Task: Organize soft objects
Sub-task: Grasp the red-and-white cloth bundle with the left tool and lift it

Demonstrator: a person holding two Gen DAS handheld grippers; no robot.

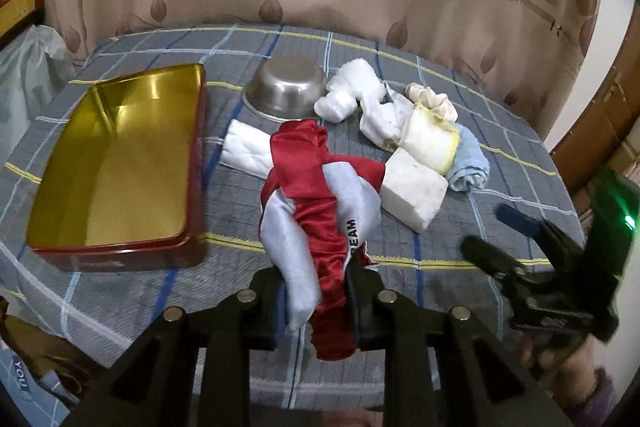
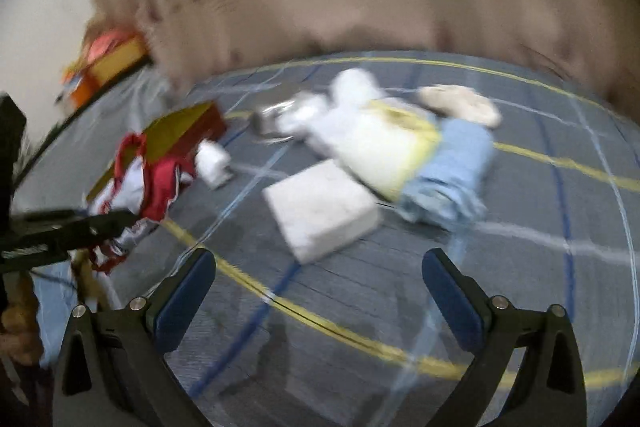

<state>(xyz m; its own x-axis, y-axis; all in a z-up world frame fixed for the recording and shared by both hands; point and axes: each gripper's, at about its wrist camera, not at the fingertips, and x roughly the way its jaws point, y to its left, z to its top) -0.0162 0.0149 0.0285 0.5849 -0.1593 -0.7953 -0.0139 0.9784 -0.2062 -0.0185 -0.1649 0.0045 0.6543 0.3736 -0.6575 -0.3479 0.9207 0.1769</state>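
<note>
Through the left camera, your left tongs (image 1: pixel 316 291) are clamped on the red and grey satin cloth (image 1: pixel 316 195), lifted above the worktop (image 1: pixel 480 287) beside the gold tin (image 1: pixel 116 163); a trailing end could snag the white foam block (image 1: pixel 414 191). Through the blurred right camera, your right tongs (image 2: pixel 320 291) stand apart and empty over the foam block (image 2: pixel 320 211), and swinging left could hit the left tongs (image 2: pixel 104 223).
</note>
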